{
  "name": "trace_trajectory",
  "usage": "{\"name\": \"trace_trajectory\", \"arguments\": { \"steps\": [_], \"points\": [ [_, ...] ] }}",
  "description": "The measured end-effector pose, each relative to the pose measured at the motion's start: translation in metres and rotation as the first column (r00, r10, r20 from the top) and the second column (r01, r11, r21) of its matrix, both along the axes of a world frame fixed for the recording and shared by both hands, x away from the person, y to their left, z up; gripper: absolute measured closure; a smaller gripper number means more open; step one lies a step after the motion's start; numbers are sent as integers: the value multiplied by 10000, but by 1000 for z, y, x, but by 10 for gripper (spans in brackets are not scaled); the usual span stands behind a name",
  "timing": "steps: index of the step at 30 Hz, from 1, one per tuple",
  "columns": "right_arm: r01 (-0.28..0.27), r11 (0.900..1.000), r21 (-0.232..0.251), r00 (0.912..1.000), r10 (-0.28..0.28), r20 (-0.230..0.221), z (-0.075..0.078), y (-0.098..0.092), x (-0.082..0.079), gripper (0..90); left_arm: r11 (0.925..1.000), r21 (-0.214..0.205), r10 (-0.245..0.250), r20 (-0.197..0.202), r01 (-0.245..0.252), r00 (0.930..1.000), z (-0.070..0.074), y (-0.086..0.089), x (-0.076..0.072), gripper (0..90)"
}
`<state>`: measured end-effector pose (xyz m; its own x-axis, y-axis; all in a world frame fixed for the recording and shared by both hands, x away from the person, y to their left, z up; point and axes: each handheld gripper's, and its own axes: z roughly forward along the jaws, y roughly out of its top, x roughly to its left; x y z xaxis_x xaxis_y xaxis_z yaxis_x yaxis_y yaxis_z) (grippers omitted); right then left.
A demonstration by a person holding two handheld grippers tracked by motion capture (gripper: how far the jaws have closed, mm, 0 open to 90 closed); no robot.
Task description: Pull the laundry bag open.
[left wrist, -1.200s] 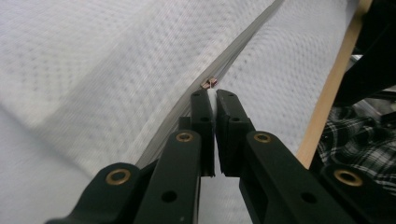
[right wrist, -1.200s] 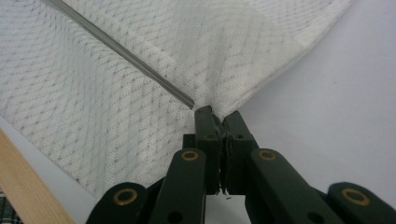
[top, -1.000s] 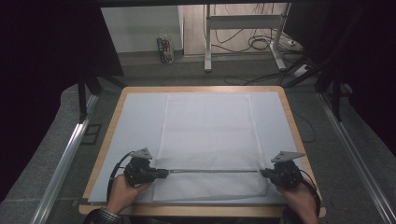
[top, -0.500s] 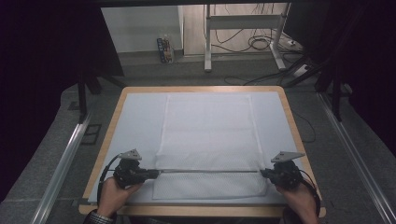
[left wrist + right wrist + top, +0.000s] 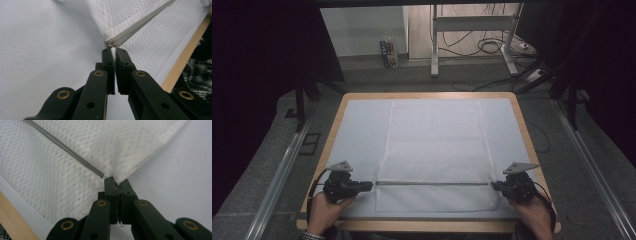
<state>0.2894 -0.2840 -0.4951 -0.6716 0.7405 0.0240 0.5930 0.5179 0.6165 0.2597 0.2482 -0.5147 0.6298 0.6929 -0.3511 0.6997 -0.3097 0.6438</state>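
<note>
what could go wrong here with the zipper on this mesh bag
1. The left tool pinches just the thin white pull tab at the zipper slider; that small hold could slip off.
2. The right tool clamps the mesh bag by its edge, so hard pulling may strain the weave.
3. The stretched bag could slide on the table.

A white mesh bag (image 5: 434, 155) with a diamond weave and a grey zipper (image 5: 432, 183) lies on the pale blue-white table (image 5: 357, 130) with its light wooden rim, beside each black claw with brass-coloured rivets, left (image 5: 114, 53) and right (image 5: 117, 182).
</note>
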Motion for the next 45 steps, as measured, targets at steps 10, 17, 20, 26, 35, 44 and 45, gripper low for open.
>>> {"name": "trace_trajectory", "arguments": {
  "steps": [10,17,20,26,35,44,45],
  "points": [
    [-124,9998,-142,9998,122,-126,-2,6,-2,864,9975,698,98,-60,-94,9999,-1,-4,1,869],
    [-178,9997,-147,9994,182,284,-1,6,-4,765,9905,1358,110,894,-231,9959,2,-12,-2,773],
    [-136,9999,-78,9991,139,404,0,6,-3,687,9911,1307,112,1037,-248,9945,3,-13,-3,700],
    [-189,9998,97,9949,178,993,3,6,-3,479,9823,1803,199,1659,-501,9859,0,-21,-4,441],
    [-214,9995,242,9854,170,1697,5,6,-1,206,9794,1811,498,2107,-890,9763,1,-27,-7,180],
    [-249,9990,381,9831,176,1824,4,5,-1,108,9801,1564,859,2202,-1220,9717,2,-23,-11,88],
    [-264,9989,389,9830,188,1829,5,4,-1,100,9795,1579,883,2212,-1250,9712,3,-23,-12,78]
  ]
}}
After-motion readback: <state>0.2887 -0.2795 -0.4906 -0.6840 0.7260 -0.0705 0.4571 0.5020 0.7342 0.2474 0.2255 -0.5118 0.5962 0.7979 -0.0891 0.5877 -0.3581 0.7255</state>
